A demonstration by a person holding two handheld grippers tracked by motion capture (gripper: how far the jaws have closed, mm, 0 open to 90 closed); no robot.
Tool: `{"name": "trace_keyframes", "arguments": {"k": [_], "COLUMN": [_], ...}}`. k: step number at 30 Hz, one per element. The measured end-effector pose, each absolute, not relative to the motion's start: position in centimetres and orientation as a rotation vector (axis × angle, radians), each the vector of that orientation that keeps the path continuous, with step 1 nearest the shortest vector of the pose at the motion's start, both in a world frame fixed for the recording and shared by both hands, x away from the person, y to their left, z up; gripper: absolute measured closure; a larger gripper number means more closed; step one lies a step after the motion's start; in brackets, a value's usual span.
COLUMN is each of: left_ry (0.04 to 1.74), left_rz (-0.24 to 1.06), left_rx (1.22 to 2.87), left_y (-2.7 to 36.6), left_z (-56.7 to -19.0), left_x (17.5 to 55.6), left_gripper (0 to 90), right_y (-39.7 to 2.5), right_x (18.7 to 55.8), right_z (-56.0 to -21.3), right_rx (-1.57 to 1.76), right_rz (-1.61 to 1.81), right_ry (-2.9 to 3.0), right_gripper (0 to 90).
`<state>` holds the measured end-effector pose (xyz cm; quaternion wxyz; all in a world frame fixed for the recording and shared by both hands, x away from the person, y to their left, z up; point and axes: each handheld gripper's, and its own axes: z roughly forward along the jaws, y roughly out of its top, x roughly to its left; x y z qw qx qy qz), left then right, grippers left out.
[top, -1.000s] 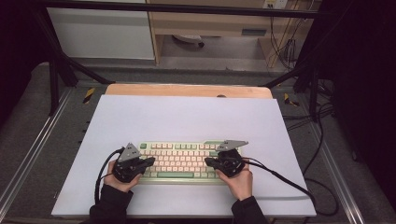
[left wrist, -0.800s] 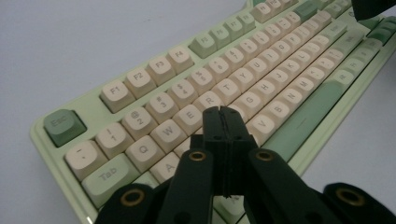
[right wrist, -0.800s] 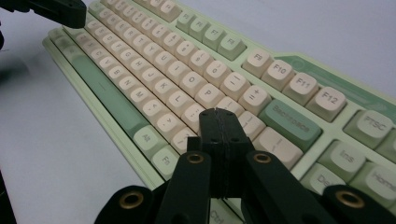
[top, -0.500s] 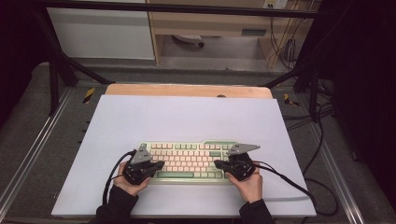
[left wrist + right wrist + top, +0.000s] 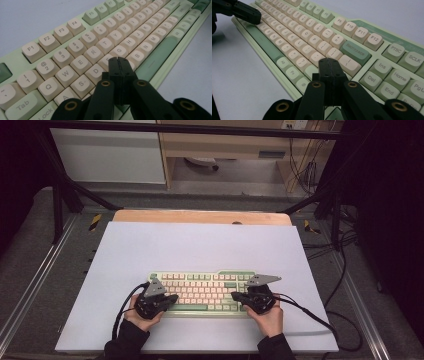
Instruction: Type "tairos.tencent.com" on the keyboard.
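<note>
Hiding keys beneath closed tips, both hand-held grippers overlap the keyboard [image 5: 207, 291].

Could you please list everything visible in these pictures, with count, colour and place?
pale green mechanical keyboard with cream keycaps: one, green and cream, near middle of the mat.
flat white mat: one, white, covering the table.
wooden tabletop edge: one, light brown, beyond the mat.
grey floor: around the table.
left claw: one, black, jaws closed, over the keyboard's left keys.
right claw: one, black, jaws closed, over its right keys.
</note>
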<state>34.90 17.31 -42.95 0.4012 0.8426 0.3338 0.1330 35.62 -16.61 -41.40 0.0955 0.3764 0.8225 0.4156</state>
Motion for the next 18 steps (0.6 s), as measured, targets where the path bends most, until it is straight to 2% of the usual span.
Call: {"name": "trace_keyframes", "arguments": {"k": [18], "left_ry": [0.835], "left_rz": [0.348], "left_rx": [2.118], "left_y": [17.66], "left_z": [-42.65], "left_x": [34.64], "left_gripper": [90.0], "right_y": [-16.74], "right_x": [35.63], "right_z": [-41.54], "right_rx": [1.122], "right_rz": [1.238], "right_ry": [2.436], "right_gripper": [90.0]}}
